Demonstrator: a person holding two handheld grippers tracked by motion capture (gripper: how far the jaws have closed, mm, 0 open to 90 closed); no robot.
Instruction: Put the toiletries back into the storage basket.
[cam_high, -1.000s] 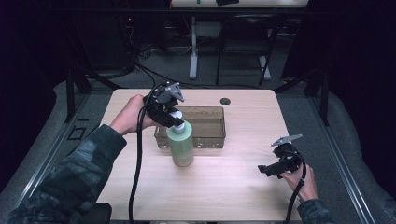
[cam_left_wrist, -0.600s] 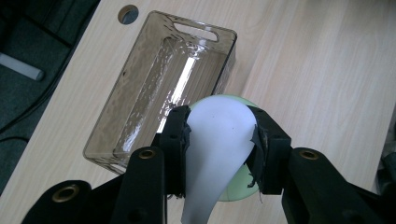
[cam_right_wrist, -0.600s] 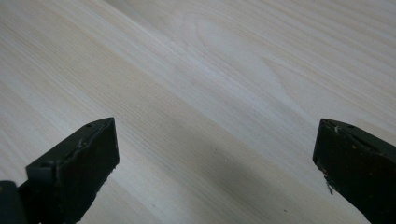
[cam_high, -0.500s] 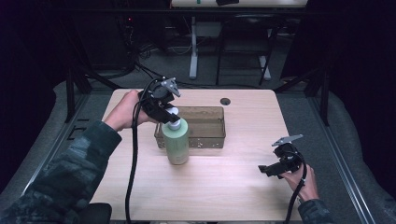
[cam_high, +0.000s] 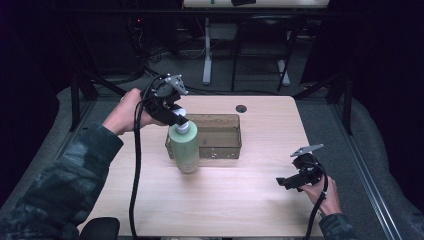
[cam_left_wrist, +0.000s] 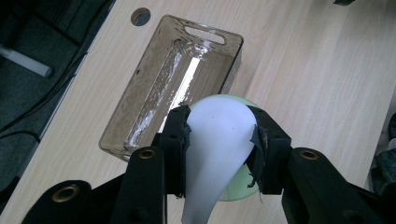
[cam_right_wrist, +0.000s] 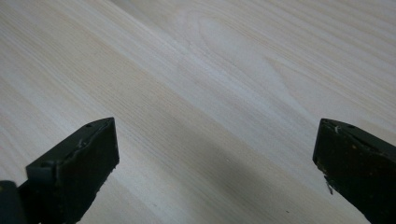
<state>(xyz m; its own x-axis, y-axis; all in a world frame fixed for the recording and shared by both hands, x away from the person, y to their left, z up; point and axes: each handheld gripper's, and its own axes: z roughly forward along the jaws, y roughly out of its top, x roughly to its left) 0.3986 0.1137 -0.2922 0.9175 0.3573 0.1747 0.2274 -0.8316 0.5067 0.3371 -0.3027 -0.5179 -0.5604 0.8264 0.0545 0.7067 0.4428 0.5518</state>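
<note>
Grip: left tool (cam_left_wrist: 219, 144) pinches the white cap (cam_left_wrist: 224, 135) of the green bottle (cam_high: 184, 147), one jaw on each side of the cap, pads pressed against it.
Bottle: hangs from the left tool, long axis upright, cap at 12 o'clock and base at 6 o'clock in the high view; base looks to be just off the tabletop (cam_high: 235, 200), though contact is hard to rule out.
Key relation: clear brown bin (cam_high: 220, 135) lies just beside the bottle toward 2 o'clock in the high view; bottle sits in front of the bin's near left corner, outside its walls.
Bin axis: long side runs 9 to 3 o'clock in the high view; in the left gripper view the open bin (cam_left_wrist: 182, 79) stretches away toward 11 o'clock from the cap, with a handle slot at its far end.
Judgement: next move probably carries the bottle up and over the near wall; it must clear the rim, and an upright bottle is taller than the bin is deep.
Nearer hand: left, already holding; right tool (cam_high: 295, 181) is well apart at 4 o'clock.
Right tool state: jaws spread wide, nothing between them, bare tabletop (cam_right_wrist: 210, 93) below.
</note>
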